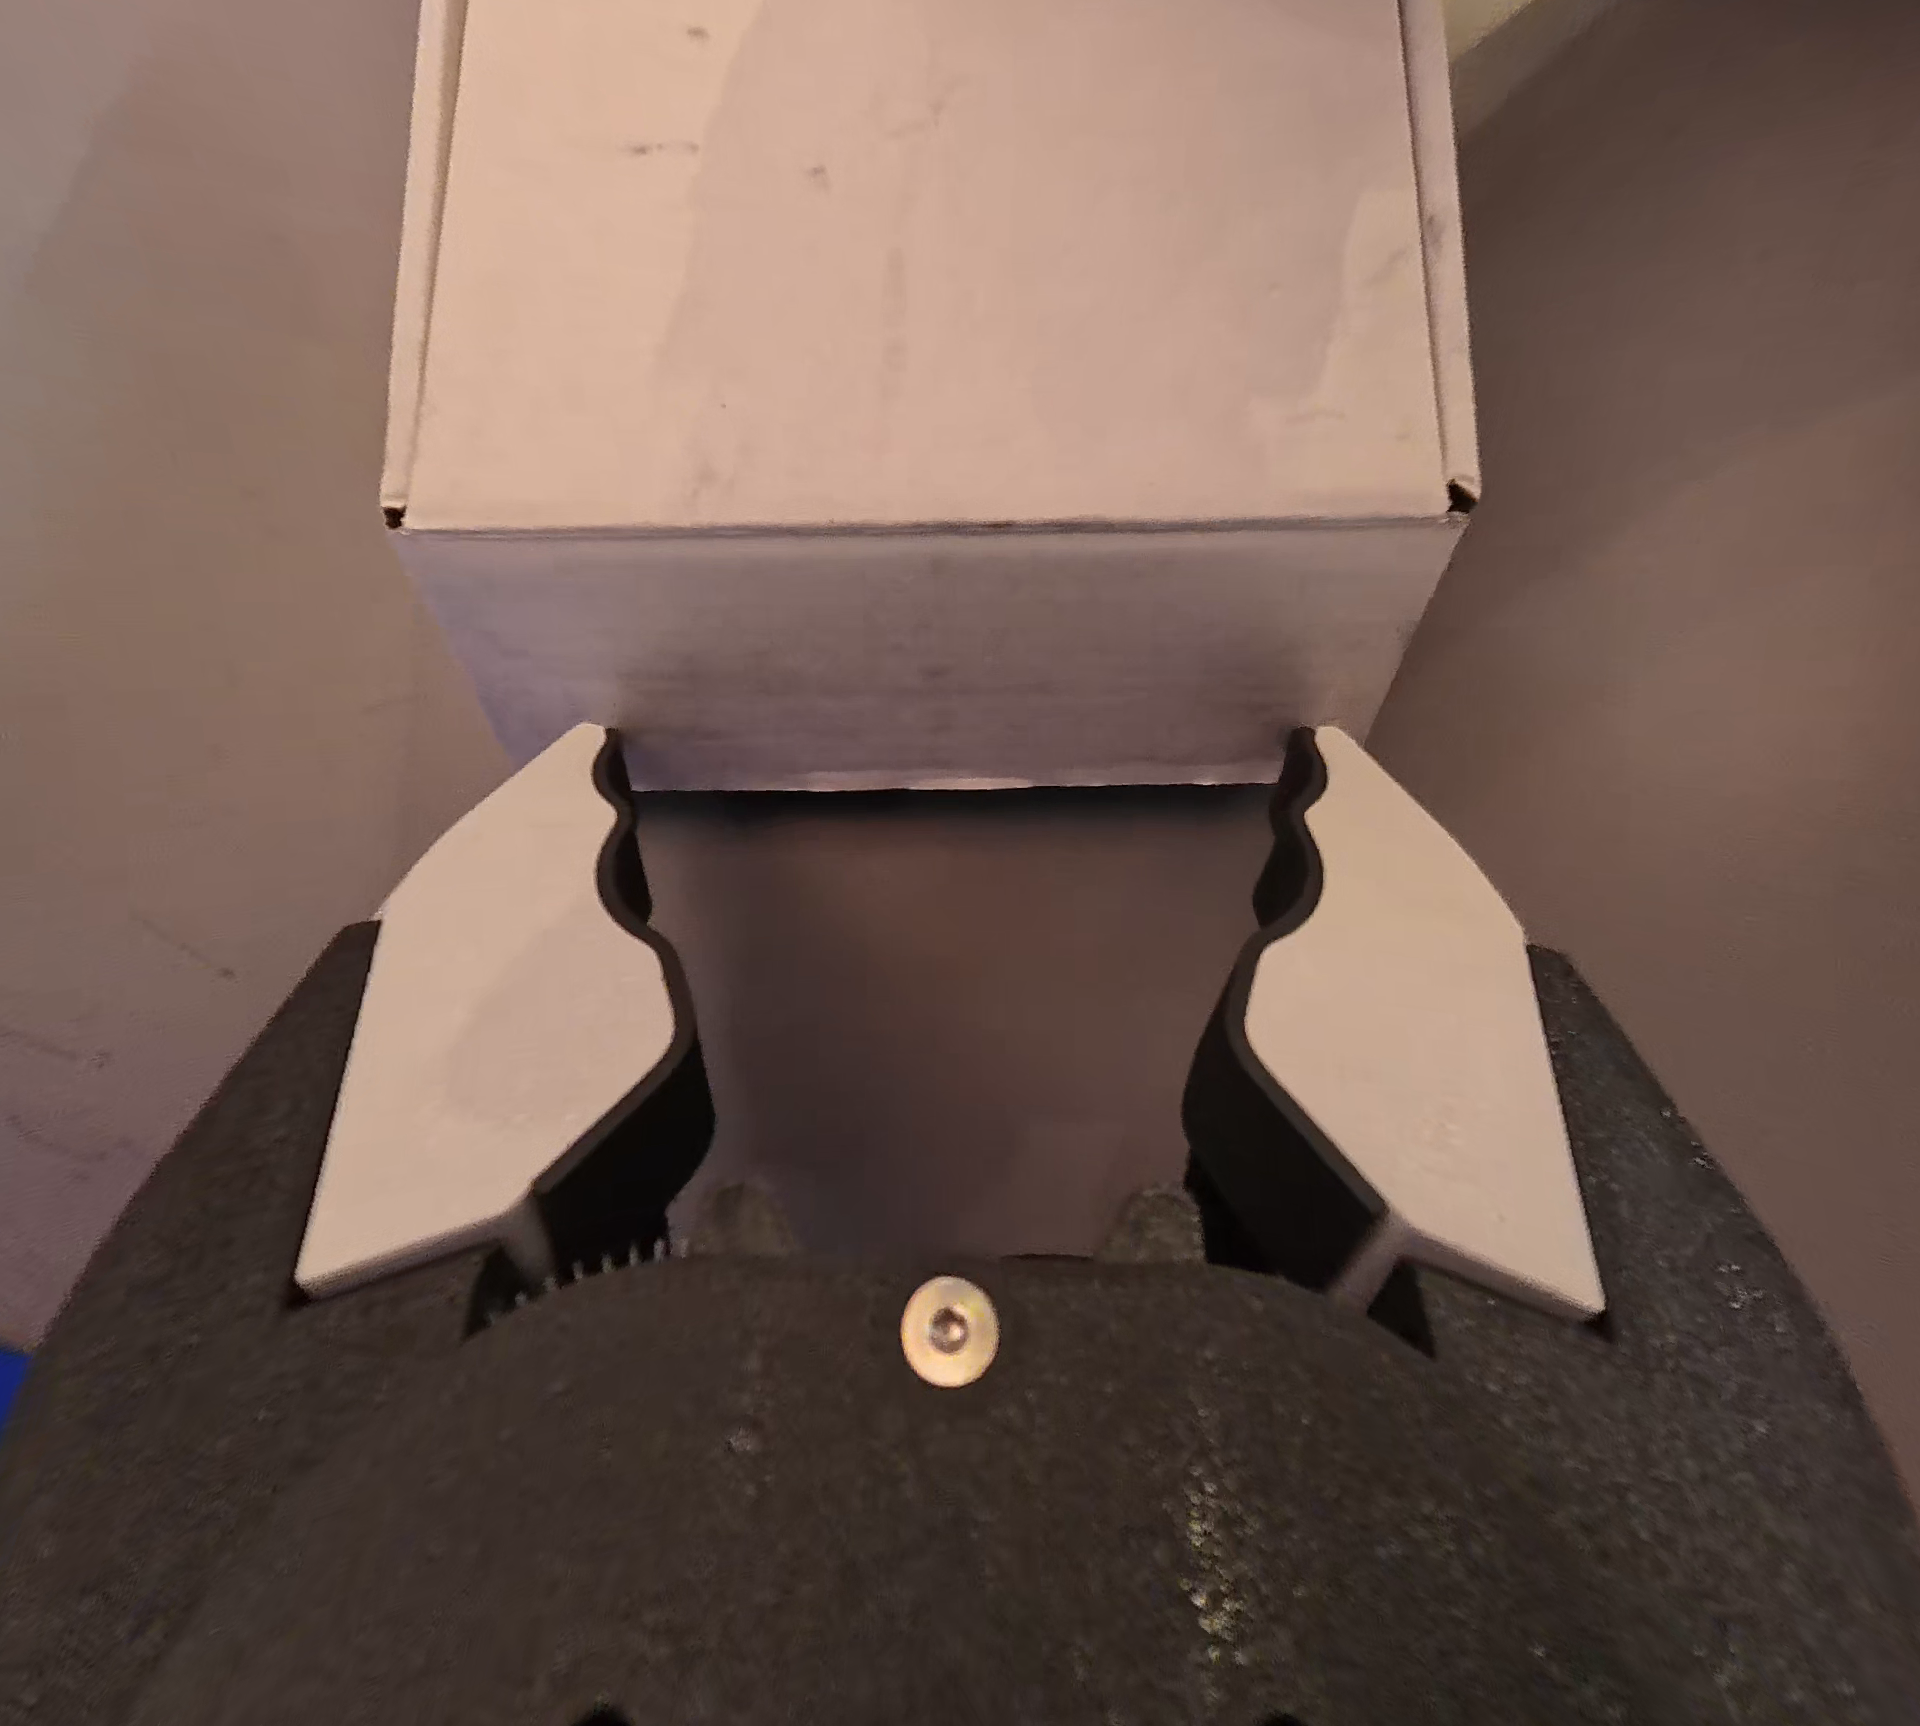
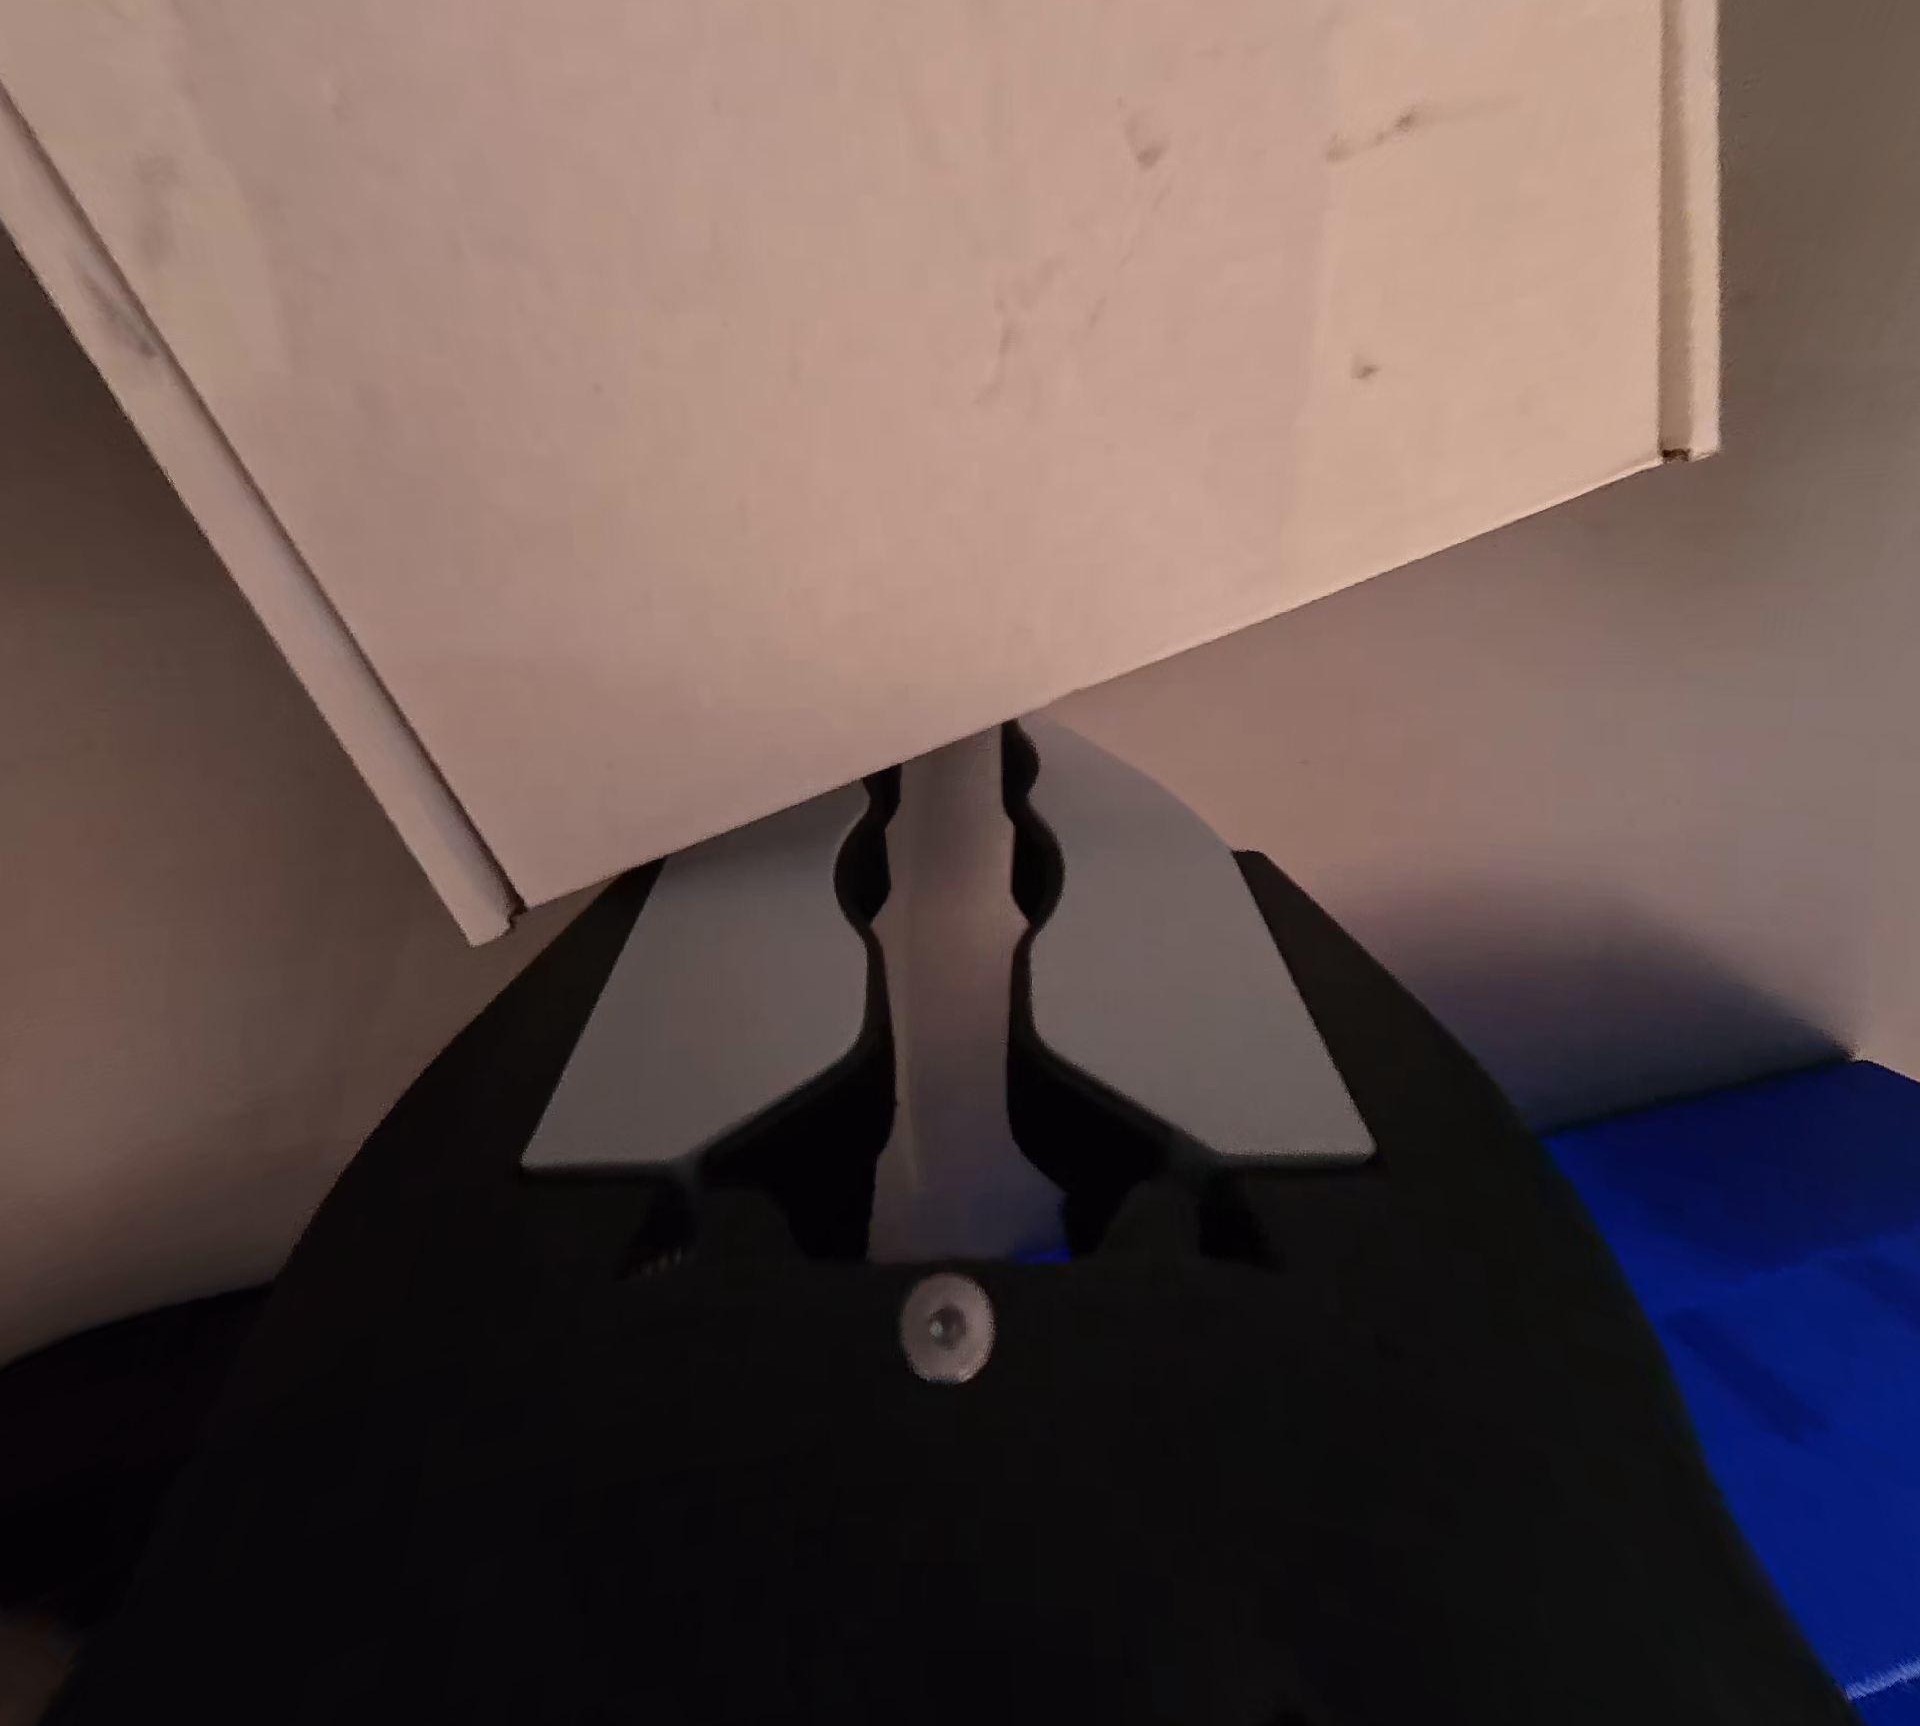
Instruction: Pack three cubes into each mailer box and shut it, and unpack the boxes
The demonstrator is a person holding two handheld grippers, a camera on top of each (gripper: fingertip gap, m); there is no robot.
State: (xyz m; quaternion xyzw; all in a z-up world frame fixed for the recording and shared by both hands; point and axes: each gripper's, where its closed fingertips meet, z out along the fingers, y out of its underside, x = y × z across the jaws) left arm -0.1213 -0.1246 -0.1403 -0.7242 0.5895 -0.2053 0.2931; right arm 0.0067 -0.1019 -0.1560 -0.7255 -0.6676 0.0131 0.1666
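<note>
White cardboard of the closed mailer box (image 1: 914, 242) is faced by the spread left gripper (image 1: 956, 757), while the right gripper (image 2: 951, 757), nearly pressed together, is seemingly pinching its front flap (image 2: 940, 1001) for opening.

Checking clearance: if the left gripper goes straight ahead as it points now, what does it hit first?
The left gripper, jaws open, would likely meet the near side wall of the closed white mailer box first; its fingertips already flank that wall's lower edge, though depth is unclear.

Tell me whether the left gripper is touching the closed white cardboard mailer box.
Cannot tell. In the left wrist view the left gripper is open with its fingertips overlapping the white cardboard mailer box front wall; no plain contact or gap shows.
</note>
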